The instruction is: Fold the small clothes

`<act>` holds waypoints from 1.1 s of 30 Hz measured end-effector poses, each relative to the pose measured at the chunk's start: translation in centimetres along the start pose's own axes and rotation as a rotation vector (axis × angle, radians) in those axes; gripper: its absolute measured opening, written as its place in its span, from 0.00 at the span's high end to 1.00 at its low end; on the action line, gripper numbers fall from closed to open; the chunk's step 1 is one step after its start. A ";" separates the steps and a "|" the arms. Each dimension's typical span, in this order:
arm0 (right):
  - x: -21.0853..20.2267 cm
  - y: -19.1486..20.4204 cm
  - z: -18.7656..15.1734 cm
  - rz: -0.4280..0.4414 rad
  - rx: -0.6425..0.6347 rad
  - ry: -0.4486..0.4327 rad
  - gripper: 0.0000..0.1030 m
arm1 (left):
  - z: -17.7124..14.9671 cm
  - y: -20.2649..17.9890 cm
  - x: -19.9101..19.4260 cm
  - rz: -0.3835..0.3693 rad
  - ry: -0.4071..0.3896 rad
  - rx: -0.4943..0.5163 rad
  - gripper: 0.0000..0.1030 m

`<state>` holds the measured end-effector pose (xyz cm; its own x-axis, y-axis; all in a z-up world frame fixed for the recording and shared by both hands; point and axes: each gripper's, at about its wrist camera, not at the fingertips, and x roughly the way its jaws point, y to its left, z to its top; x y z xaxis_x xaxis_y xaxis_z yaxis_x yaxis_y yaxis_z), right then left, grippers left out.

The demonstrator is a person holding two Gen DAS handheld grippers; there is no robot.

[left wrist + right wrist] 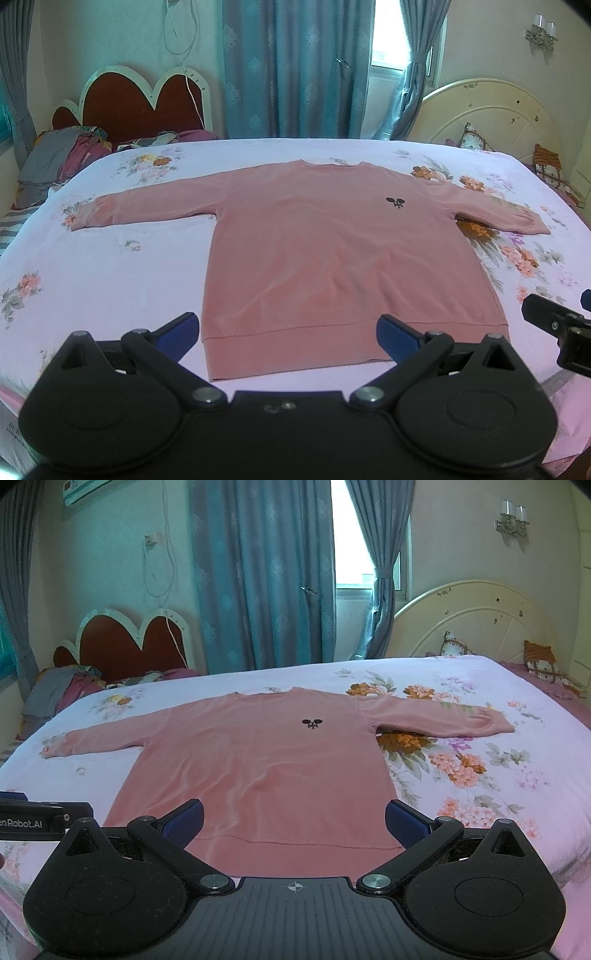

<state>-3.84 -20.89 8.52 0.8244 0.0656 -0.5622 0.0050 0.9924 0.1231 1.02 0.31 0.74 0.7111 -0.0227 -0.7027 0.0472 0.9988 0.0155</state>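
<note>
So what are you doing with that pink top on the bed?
Getting ready to fold it. The pink sweater lies flat on the floral bedspread, both sleeves spread out. The left gripper and right gripper are both open near its bottom hem, holding nothing. No fold is made yet.

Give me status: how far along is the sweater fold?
Done: pink sweater lies flat on the bed, both sleeves spread. In hand: nothing; left gripper and right gripper are open near the hem. Left: every fold.

Left tongs (288,336) spread wide; right tongs (294,821) likewise.
</note>
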 end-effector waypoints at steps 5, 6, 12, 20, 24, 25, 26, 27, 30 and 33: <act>0.4 -0.2 0.0 -0.004 -0.003 -0.008 0.00 | 0.1 0.1 0.1 0.001 -0.001 0.000 0.01; 0.5 -0.3 0.0 -0.005 -0.004 -0.009 0.00 | 0.2 0.1 0.2 0.002 -0.001 0.001 0.01; 1.1 -0.5 0.1 -0.012 -0.004 -0.017 0.00 | 0.9 0.6 1.3 0.008 -0.006 0.003 0.01; 2.0 -1.1 0.5 -0.025 -0.013 -0.027 0.00 | 1.5 0.7 2.8 0.018 -0.009 0.002 0.01; 3.3 -2.0 1.1 -0.036 -0.016 -0.038 0.00 | 1.8 0.1 3.9 0.030 -0.009 0.008 0.01; 3.8 -2.3 1.4 -0.039 -0.014 -0.035 0.00 | 2.1 0.0 4.4 0.034 -0.004 0.005 0.01; 4.2 -2.5 1.6 -0.041 -0.010 -0.032 0.00 | 2.3 -0.2 4.7 0.033 -0.002 0.003 0.01; 4.8 -2.9 1.8 -0.042 -0.005 -0.031 0.00 | 2.5 -0.3 5.0 0.031 -0.004 0.002 0.01; 6.4 -4.0 2.6 -0.042 0.003 -0.034 0.00 | 3.4 -0.9 6.3 0.045 -0.007 0.009 0.01; 8.1 -5.1 3.4 -0.048 -0.003 -0.040 0.00 | 4.5 -1.5 7.8 0.048 -0.009 0.000 0.01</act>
<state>4.75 -25.80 6.12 0.8453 0.0142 -0.5341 0.0430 0.9946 0.0945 9.65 -1.54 -1.55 0.7185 0.0253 -0.6950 0.0126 0.9987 0.0493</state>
